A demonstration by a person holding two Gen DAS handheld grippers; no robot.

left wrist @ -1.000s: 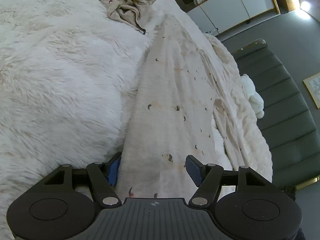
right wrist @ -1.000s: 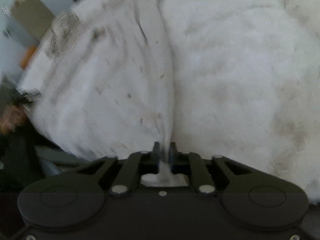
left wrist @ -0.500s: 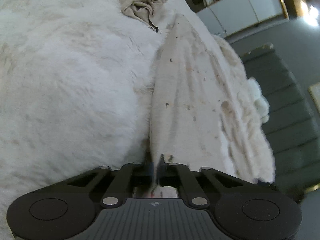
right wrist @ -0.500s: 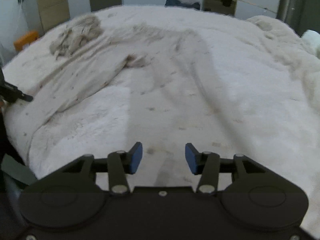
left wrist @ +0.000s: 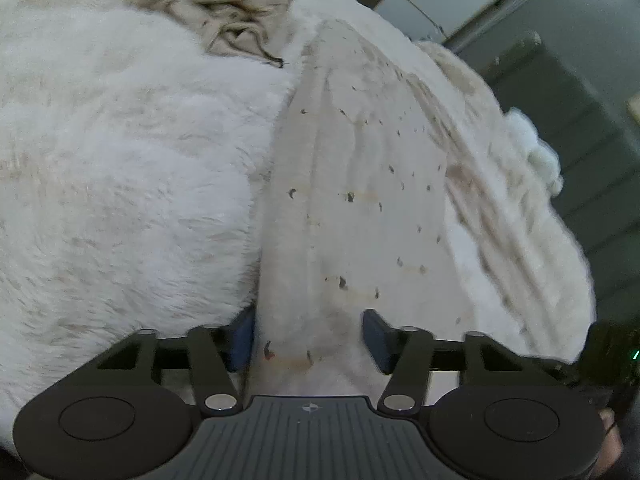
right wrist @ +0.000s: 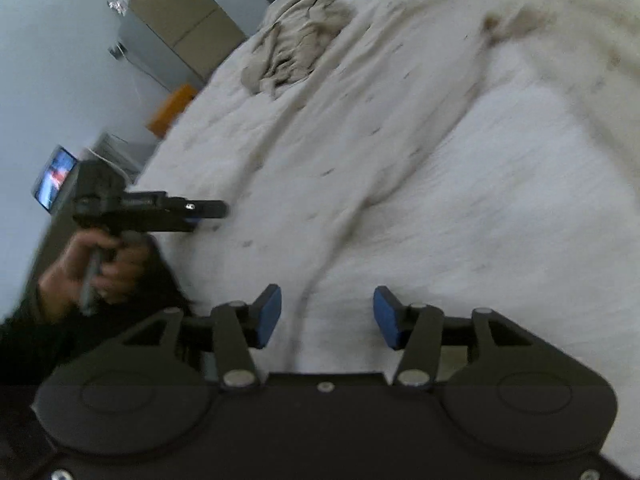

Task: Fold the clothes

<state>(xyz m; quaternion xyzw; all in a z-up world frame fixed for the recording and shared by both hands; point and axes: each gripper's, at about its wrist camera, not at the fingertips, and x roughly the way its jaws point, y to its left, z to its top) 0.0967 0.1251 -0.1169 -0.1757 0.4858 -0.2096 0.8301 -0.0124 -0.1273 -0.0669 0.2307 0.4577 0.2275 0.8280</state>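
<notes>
Your left gripper (left wrist: pixel 308 340) has jaws apart, straddling the spotted garment (left wrist: pixel 360 184), stretched up mid-frame on the bed (left wrist: pixel 120 140). Right gripper (right wrist: pixel 326 316) jaws apart over cloth, holding nothing. Bite edges squarely, keep the fabric taut.

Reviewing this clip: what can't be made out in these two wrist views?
- Left wrist: the near end of the cream speckled garment is hidden behind the left gripper body.
- Right wrist: motion blur smears the garment's print.
- Right wrist: the small lit screen is too small to read.
</notes>
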